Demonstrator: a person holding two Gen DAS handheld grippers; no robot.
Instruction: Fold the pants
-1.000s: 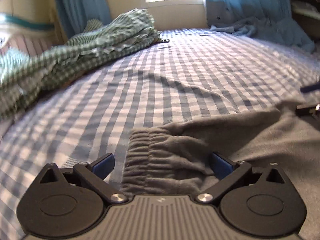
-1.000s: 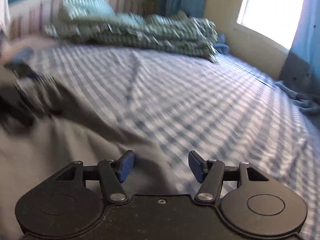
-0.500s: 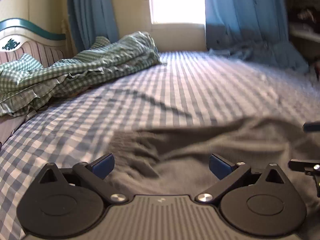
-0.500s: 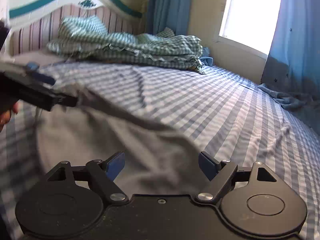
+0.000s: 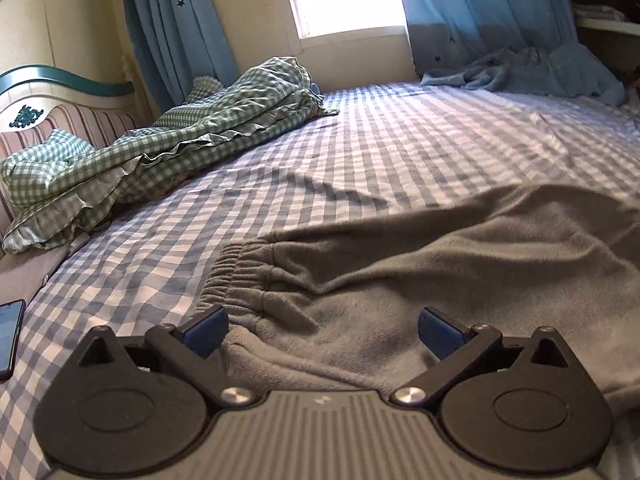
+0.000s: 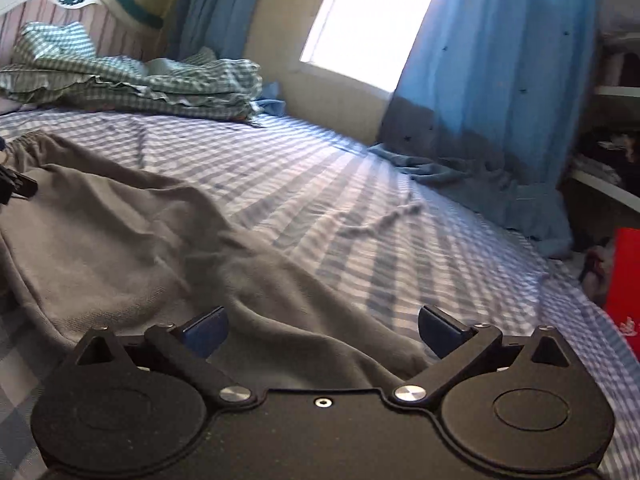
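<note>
Grey sweatpants (image 5: 460,264) lie spread on the blue-checked bed sheet (image 5: 360,152). Their elastic waistband (image 5: 240,276) shows in the left wrist view, just ahead of my left gripper (image 5: 323,330), which stands open over the cloth with nothing pinched. In the right wrist view the pants (image 6: 132,236) stretch away to the left. My right gripper (image 6: 322,330) hovers above a fold of them, its jaws opening wide, the pads clear of the fabric. The left gripper's tip (image 6: 18,184) peeks in at that view's left edge.
A green-checked duvet (image 5: 160,148) is heaped by the headboard (image 5: 52,96). A phone (image 5: 10,336) lies on the sheet at the left. Blue curtains (image 6: 492,80) trail onto the bed's far side. A red object (image 6: 624,292) stands off the bed at the right.
Both grippers have drawn back from the pants. The right gripper's jaws have spread much wider and its view has swung right towards the window. The waistband now lies flat ahead of the left gripper.
</note>
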